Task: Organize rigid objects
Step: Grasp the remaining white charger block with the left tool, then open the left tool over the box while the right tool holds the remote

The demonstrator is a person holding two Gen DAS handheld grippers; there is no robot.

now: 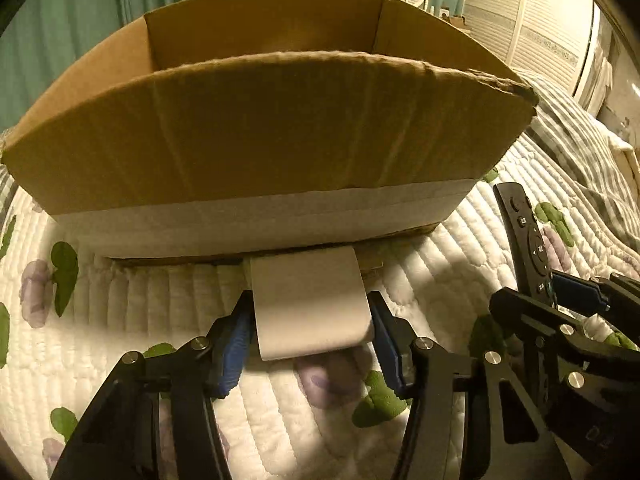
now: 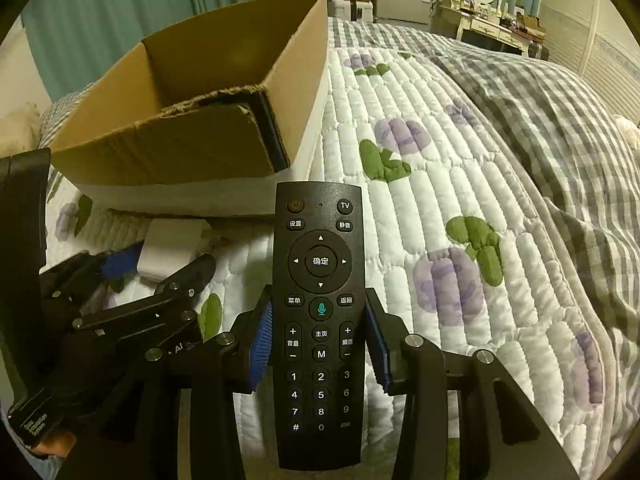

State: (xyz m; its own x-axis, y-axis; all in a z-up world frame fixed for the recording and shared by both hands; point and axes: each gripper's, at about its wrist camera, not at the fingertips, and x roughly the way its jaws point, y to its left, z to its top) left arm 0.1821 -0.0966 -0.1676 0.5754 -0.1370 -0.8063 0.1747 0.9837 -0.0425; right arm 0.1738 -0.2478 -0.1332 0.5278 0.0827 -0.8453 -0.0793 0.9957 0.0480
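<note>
Holding a small white block, probably a charger or adapter (image 1: 310, 304), the left gripper (image 1: 310, 320) has its blue pads (image 1: 234, 348) clenched on the block's two sides, low over the quilted floral bedspread (image 1: 120, 304). Straight ahead of those fingers, just beyond the block, rises the near wall of the open cardboard box (image 1: 280, 140), so the block lies in front of and below the box's rim. Getting it inside looks to call for a lift up and forward over that torn top edge.

Further right, the right gripper (image 2: 318, 344) is closed on a black TV remote (image 2: 320, 320), its pads pressing the remote's long edges around the middle, beside the volume and channel keys. The remote's long axis runs along the fingers, power button pointing away. From this side the box (image 2: 192, 120) sits ahead and to the left, with something dark and flat already leaning inside its near corner. The left gripper is the nearer of the two to the box, so its block seems the likelier first drop.
</note>
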